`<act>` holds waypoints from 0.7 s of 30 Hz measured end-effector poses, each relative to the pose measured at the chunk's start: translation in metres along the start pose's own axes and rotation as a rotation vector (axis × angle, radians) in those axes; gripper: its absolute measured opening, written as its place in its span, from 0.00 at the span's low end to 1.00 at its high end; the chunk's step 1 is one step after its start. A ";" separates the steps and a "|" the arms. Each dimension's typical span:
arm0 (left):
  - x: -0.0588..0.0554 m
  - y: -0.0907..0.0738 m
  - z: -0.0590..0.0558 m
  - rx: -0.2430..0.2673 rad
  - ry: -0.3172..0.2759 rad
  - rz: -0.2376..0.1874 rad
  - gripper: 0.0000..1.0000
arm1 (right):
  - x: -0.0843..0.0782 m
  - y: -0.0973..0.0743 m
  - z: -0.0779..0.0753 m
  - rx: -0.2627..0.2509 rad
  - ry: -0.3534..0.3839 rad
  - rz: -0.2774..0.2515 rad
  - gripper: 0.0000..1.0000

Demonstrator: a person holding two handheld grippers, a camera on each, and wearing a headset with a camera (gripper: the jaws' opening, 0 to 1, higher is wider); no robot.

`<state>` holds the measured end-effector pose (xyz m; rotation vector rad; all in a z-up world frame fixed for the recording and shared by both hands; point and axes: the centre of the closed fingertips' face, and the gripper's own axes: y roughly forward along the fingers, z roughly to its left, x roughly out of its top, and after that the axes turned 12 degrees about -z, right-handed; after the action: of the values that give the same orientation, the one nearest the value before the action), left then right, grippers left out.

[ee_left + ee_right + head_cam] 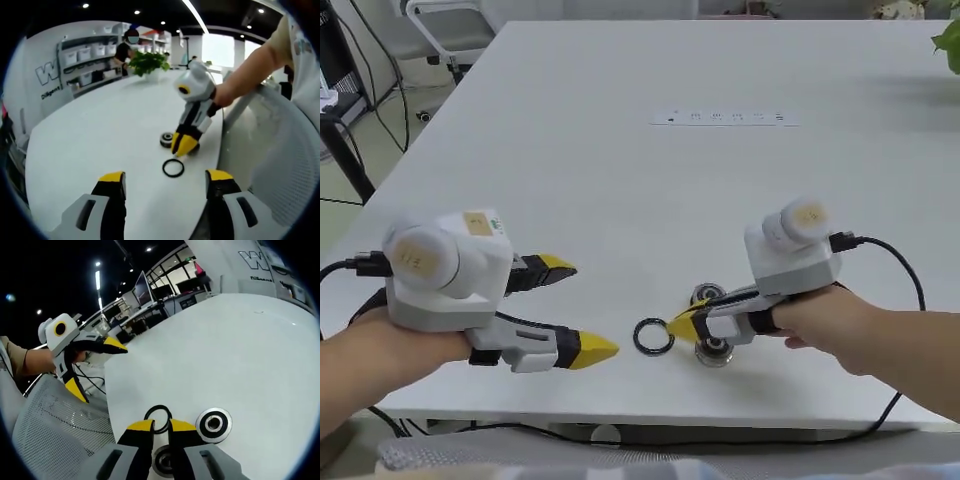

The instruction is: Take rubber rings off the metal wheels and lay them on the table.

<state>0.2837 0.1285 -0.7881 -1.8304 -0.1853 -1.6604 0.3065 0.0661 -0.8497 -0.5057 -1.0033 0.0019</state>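
Right tool point(682, 325) — jaws narrow, tips at the 3 o'clock edge of the rubber ring point(653, 337), which lies flat on the bench point(620, 180); actual pinch cannot be told. Open fully, lift straight up, avoid dragging it toward the wheels point(708, 294). Left tool point(580, 307) — wide, empty

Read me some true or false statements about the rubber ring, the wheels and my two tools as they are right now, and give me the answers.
1. A black rubber ring lies flat on the table. True.
2. The left tool has its jaws closed. False: they stand wide apart, with nothing between them.
3. Two metal wheels sit close to the right tool. True.
4. The ring hangs in the air from the right tool. False: it lies on the table just ahead of that tool's tips.
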 end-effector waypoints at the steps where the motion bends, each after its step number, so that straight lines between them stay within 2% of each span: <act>1: 0.001 0.001 0.000 -0.002 0.000 0.000 0.66 | 0.002 -0.001 0.000 0.000 0.003 -0.009 0.09; 12: 0.008 0.010 0.002 -0.012 0.008 -0.009 0.65 | 0.018 -0.014 -0.002 -0.012 -0.030 -0.069 0.18; 21: 0.014 0.017 0.003 -0.021 0.015 -0.010 0.65 | 0.027 -0.030 -0.007 -0.030 -0.072 -0.095 0.22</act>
<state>0.2975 0.1125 -0.7816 -1.8350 -0.1718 -1.6885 0.3196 0.0432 -0.8190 -0.4881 -1.0980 -0.0801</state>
